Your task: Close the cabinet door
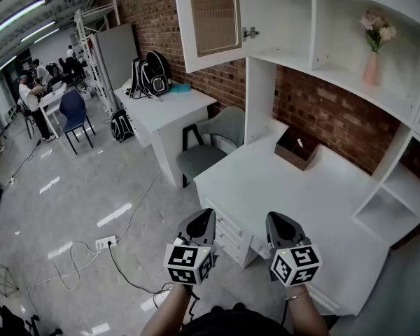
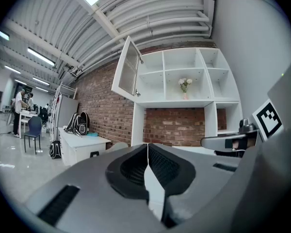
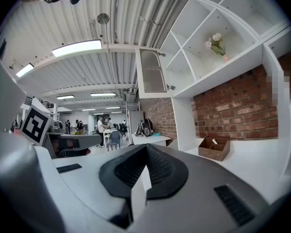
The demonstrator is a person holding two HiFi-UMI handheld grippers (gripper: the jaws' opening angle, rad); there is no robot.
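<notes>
The white cabinet door (image 1: 211, 18) with a mesh panel stands swung open at the top left of the white shelf unit (image 1: 336, 40); it also shows as the cabinet door (image 2: 127, 69) in the left gripper view and the cabinet door (image 3: 152, 73) in the right gripper view. My left gripper (image 1: 201, 219) and right gripper (image 1: 280, 221) hover side by side, level, low in front of the white desk (image 1: 294, 194), far below the door. Both are shut with nothing between their jaws: left gripper (image 2: 148, 147), right gripper (image 3: 145, 148).
A brown cardboard box (image 1: 298, 148) sits on the desk by the brick wall. A pink vase with flowers (image 1: 372, 54) stands on a shelf. A grey chair (image 1: 213, 142) stands left of the desk, a second white desk with backpacks (image 1: 148, 75) behind it. People work at far left (image 1: 31, 96).
</notes>
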